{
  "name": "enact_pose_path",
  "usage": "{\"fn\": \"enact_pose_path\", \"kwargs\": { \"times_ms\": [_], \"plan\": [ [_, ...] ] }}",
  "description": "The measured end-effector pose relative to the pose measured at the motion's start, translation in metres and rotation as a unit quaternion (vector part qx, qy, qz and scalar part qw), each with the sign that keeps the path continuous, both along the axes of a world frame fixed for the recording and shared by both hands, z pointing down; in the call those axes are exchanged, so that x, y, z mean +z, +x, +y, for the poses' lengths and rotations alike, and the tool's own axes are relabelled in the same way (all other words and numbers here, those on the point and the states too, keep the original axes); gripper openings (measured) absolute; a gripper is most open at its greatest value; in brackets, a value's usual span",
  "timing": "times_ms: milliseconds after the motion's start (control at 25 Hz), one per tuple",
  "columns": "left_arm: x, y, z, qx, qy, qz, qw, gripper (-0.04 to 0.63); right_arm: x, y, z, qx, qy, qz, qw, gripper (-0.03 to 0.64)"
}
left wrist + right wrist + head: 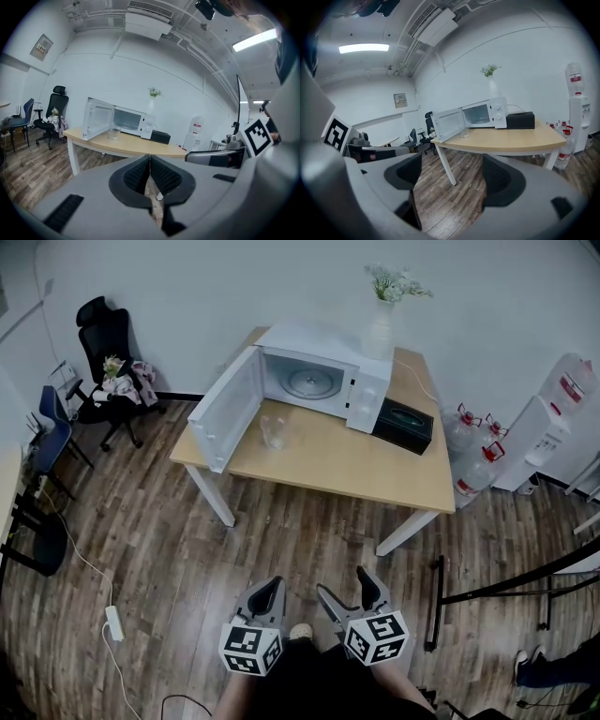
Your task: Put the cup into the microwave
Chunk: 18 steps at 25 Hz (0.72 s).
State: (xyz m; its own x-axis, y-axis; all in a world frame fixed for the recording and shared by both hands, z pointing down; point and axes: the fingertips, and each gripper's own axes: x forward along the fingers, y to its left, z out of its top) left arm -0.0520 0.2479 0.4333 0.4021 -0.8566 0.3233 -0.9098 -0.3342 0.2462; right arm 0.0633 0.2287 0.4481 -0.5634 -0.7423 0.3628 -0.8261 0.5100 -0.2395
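A clear glass cup [274, 430] stands on the wooden table [375, 470], just in front of the white microwave [323, 376], whose door [228, 409] hangs wide open to the left. Both grippers are far from the table, low over the floor. My left gripper [271, 590] is shut with nothing in it; my right gripper [347, 585] is open and empty. In the left gripper view the cup [114, 133] and microwave [126, 121] are distant beyond the closed gripper [150, 161]. The right gripper view shows the cup [464, 132] past the spread gripper [452, 176].
A black box [403, 425] sits right of the microwave and a white vase with flowers [380, 324] stands on top of it. A black office chair [108, 362] is at the left, water bottles [473, 451] and a dispenser [553, 423] at the right. A power strip [114, 622] lies on the floor.
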Motion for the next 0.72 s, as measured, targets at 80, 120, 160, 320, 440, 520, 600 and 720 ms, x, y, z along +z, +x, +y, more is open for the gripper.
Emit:
{"fn": "enact_pose_path", "kwargs": {
  "times_ms": [80,120,160,320,440,520,600,720],
  "plan": [
    [0.002,-0.005,-0.001,-0.004,-0.003,0.003,1.0,0.005,0.003,-0.003,-0.001,-0.002,-0.006,0.001,1.0,0.387],
    [0.003,-0.008,-0.001,-0.006,-0.004,0.004,1.0,0.006,0.005,-0.005,-0.002,-0.004,-0.009,0.001,1.0,0.387],
    [0.004,-0.011,-0.001,-0.008,-0.006,0.005,0.9999,0.005,0.006,-0.007,-0.002,-0.005,-0.013,0.0,1.0,0.387],
    [0.005,-0.021,0.001,-0.015,-0.011,0.008,0.9998,0.005,0.004,-0.011,-0.001,-0.006,-0.019,0.003,1.0,0.387],
    [0.004,-0.025,-0.001,-0.019,-0.009,0.009,0.9997,0.005,0.002,-0.01,-0.005,-0.005,-0.017,0.006,1.0,0.387],
    [0.002,-0.026,-0.003,-0.02,-0.006,0.009,0.9997,0.006,0.0,-0.011,-0.009,-0.005,-0.015,0.006,1.0,0.387],
    [0.001,-0.027,-0.006,-0.021,-0.004,0.008,0.9997,0.005,-0.001,-0.012,-0.013,-0.006,-0.013,0.005,1.0,0.387],
    [0.001,-0.028,-0.01,-0.023,-0.004,0.006,0.9997,0.006,0.0,-0.014,-0.02,-0.008,-0.015,0.003,1.0,0.387]
  ]
}}
